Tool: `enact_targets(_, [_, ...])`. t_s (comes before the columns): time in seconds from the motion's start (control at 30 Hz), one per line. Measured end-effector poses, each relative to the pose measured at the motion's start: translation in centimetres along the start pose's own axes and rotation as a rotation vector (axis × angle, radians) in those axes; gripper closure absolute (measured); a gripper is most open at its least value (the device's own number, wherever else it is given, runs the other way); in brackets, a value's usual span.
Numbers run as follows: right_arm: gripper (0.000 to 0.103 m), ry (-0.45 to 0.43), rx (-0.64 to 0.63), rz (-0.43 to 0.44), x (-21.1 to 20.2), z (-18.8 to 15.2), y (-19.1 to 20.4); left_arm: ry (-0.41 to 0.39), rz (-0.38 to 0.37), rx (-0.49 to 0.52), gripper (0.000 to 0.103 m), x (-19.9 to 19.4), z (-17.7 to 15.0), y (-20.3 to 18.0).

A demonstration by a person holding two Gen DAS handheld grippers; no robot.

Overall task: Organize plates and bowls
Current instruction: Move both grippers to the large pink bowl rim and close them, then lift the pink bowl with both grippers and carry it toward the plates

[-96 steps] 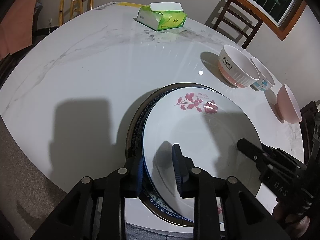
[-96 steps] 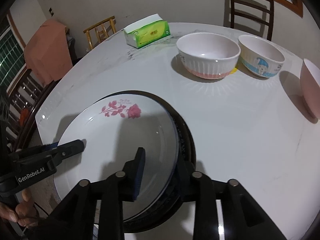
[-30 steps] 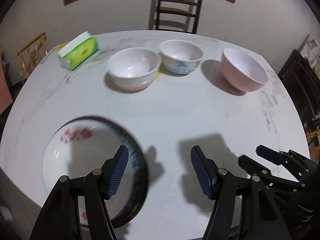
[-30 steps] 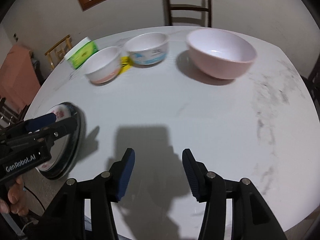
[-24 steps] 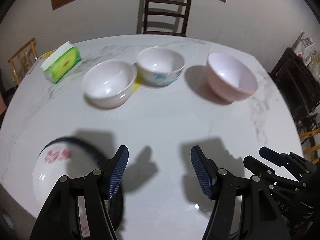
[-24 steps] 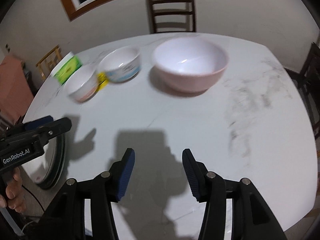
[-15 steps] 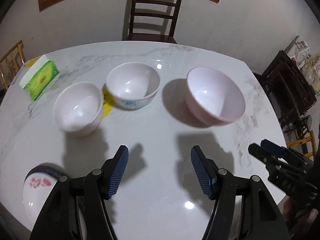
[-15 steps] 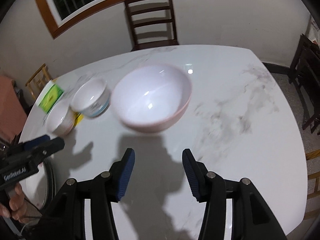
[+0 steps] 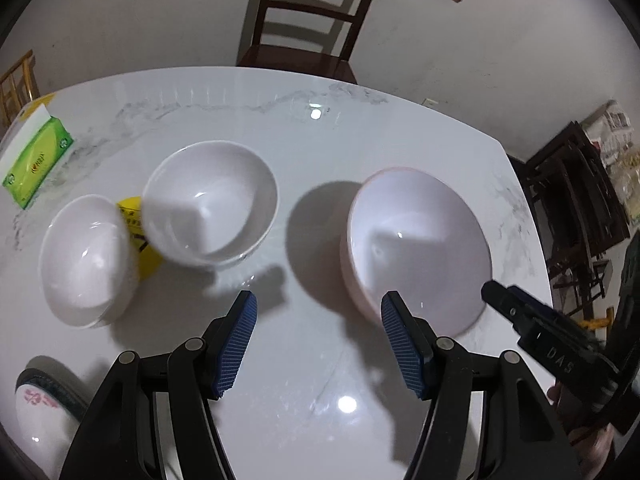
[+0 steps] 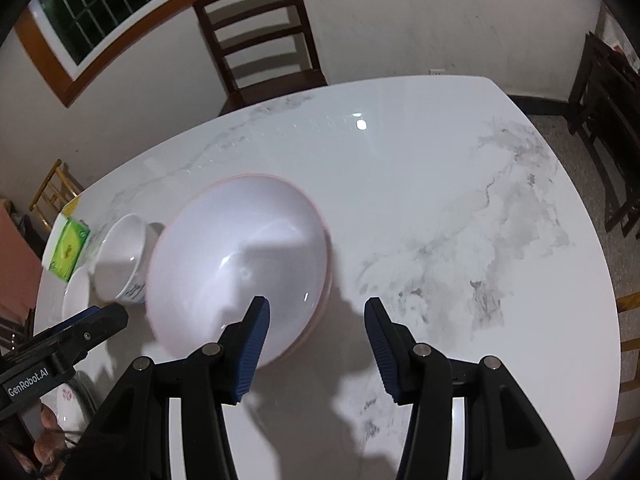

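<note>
"GenRobot.AI" marks the left tool [image 10: 76,336] ("DAS" on the right tool [image 9: 552,344]).

1. Pink bowl [image 9: 416,240], largest, upright, empty, on the right.
2. White bowl with blue print [image 9: 210,204], upright, middle.
3. White bowl [image 9: 86,260], upright, left.
4. Stacked plates [image 9: 36,408], rose-patterned on top, near-left edge.

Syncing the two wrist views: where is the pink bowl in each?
Left wrist: pink bowl right of centre, just beyond the right finger of the open left hand-held gripper.
Right wrist: pink bowl left of centre, under that gripper's left finger.
Shared landmark: dark wooden chair behind the table.
</note>
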State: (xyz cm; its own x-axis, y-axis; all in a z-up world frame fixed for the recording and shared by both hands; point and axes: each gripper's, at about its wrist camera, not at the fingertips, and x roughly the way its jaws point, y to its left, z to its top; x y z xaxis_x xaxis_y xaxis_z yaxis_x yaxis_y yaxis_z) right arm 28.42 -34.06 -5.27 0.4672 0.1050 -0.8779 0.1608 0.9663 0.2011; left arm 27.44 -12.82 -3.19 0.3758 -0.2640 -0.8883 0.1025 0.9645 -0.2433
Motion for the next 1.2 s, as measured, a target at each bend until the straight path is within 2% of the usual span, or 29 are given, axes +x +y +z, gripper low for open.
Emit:
enact_targets(0.33, [0.053,0.032,0.021,0.001,2.7,0.2,-0.4,0.065,0.005,-0.017,0.046,4.4,1.5,-1.5])
enact_targets(0.37, [0.054,0.03,0.031,0.007,3.0,0.2,-0.5,0.07,0.006,-0.015,0.052,4.7,1.4,-1.5])
enact_targets(0.43, [0.075,0.032,0.055,0.027,3.3,0.1,-0.8,0.083,0.006,-0.021,0.062,5.4,1.4,-1.5])
enact_targets(0.47, [0.078,0.037,0.065,0.054,3.4,0.0,-0.9,0.093,0.002,-0.028,0.069,5.8,1.3,-1.4])
enact_targets(0.5, [0.081,0.034,0.069,0.065,3.4,-0.1,-0.9,0.098,0.0,-0.032,0.071,6.0,1.2,-1.3])
enact_targets(0.57, [0.085,0.027,0.052,0.056,3.1,-0.3,-0.4,0.099,-0.032,-0.043,0.079,6.3,1.0,-1.1])
enact_targets(0.67, [0.085,0.017,0.041,0.03,2.8,-0.6,0.0,0.107,-0.054,-0.032,0.089,6.1,0.6,-1.4])
enact_targets(0.97, [0.086,0.016,0.041,0.036,0.7,-2.5,0.9,0.122,-0.042,-0.019,0.089,4.3,-1.6,-1.0])
enact_targets(1.2, [0.086,0.016,0.021,0.058,-1.8,-5.4,2.5,0.084,-0.036,-0.026,0.089,0.8,-3.9,0.2])
